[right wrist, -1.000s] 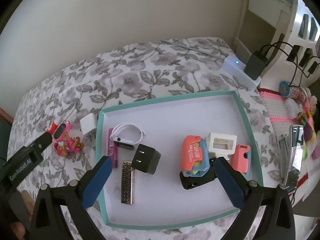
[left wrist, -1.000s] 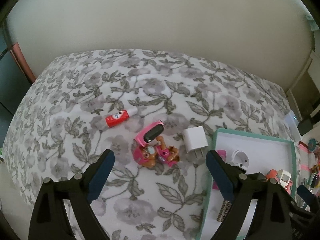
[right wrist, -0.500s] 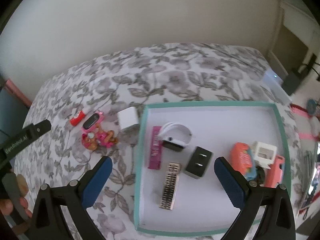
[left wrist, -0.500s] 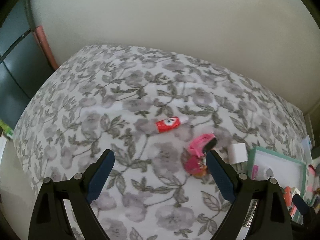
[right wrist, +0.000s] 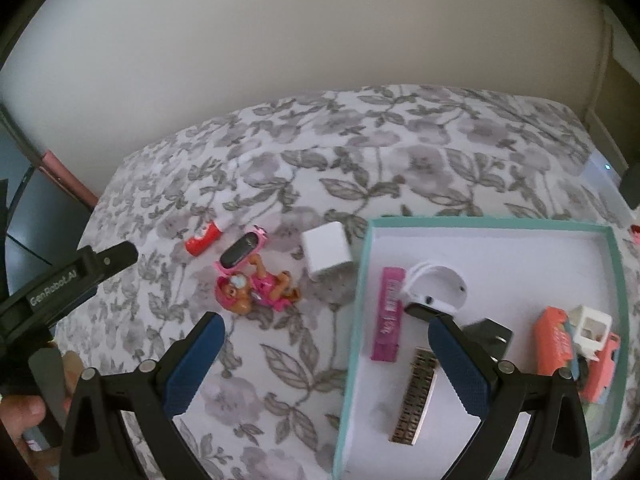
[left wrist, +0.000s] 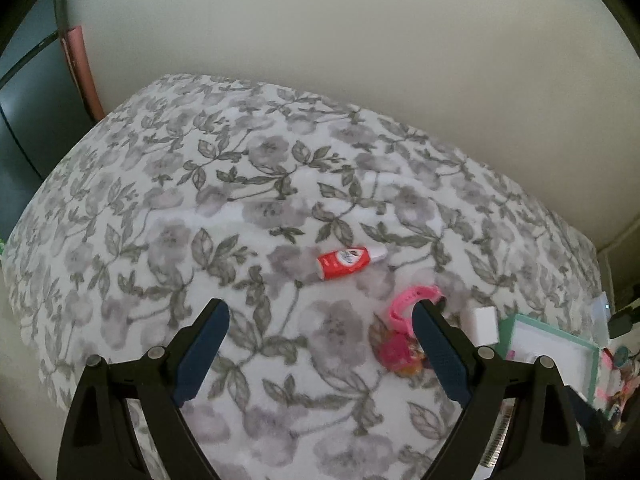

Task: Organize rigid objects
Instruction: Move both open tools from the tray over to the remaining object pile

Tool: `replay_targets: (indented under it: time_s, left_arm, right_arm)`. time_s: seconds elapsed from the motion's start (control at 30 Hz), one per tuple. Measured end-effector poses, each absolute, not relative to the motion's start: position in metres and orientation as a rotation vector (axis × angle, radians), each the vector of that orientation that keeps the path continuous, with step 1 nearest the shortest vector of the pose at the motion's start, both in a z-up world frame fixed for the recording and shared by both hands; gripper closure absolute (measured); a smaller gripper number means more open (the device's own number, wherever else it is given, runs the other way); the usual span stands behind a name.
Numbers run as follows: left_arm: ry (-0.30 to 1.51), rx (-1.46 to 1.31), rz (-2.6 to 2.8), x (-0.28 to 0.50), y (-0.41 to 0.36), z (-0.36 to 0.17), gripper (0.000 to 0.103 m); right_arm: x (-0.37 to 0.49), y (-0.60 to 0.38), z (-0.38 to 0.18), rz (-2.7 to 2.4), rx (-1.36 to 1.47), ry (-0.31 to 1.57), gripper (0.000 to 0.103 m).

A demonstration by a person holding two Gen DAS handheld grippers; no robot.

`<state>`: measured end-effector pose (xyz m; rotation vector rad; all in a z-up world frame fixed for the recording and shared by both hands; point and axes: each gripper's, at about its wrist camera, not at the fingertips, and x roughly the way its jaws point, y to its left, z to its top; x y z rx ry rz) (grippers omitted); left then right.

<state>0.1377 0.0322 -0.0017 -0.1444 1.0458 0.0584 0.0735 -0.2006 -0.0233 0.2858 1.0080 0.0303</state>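
On the floral bedspread lie a red and white tube (left wrist: 347,261) (right wrist: 203,238), a pink smartwatch (left wrist: 408,309) (right wrist: 242,249), a pink dog toy (left wrist: 397,350) (right wrist: 256,290) and a white charger cube (left wrist: 485,324) (right wrist: 326,253). The teal-rimmed white tray (right wrist: 362,280) (left wrist: 505,334) holds a white watch (right wrist: 434,288), a pink bar (right wrist: 389,312), a patterned bar (right wrist: 416,396), a black plug (right wrist: 490,334) and several coral and white items (right wrist: 576,344). My left gripper (left wrist: 320,320) is open above the bedspread, short of the tube. My right gripper (right wrist: 326,340) is open above the tray's left rim.
A beige wall runs behind the bed. A pink strip and dark panel (left wrist: 24,92) stand at the far left. A white device with a light (right wrist: 600,166) sits at the bed's right edge. The left tool's body (right wrist: 60,280) and the hand holding it show in the right wrist view.
Both grippers have swung left: the tray slid right in both views, and the loose objects moved toward the middle of the right wrist view. Both grippers stayed open.
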Motion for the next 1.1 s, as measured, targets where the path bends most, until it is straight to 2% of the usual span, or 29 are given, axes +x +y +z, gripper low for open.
replay_targets:
  time_s: [0.13, 0.37, 0.47, 1.1]
  left_arm:
    - [1.050, -0.206, 0.015, 0.150, 0.044, -0.015, 0.010]
    - [1.026, -0.133, -0.010, 0.173, 0.052, -0.028, 0.010]
    - [1.078, -0.086, -0.035, 0.185, 0.053, -0.041, 0.010]
    - [1.134, -0.055, -0.163, 0.212, 0.062, -0.082, 0.010]
  right_arm:
    - [0.088, -0.192, -0.025, 0.062, 0.295, 1.007, 0.000]
    - [0.118, -0.177, -0.037, 0.123, 0.335, 1.020, 0.003]
    - [0.130, -0.169, -0.043, 0.144, 0.324, 1.034, 0.004]
    - [0.173, -0.115, -0.070, 0.279, -0.004, 1.106, 0.014]
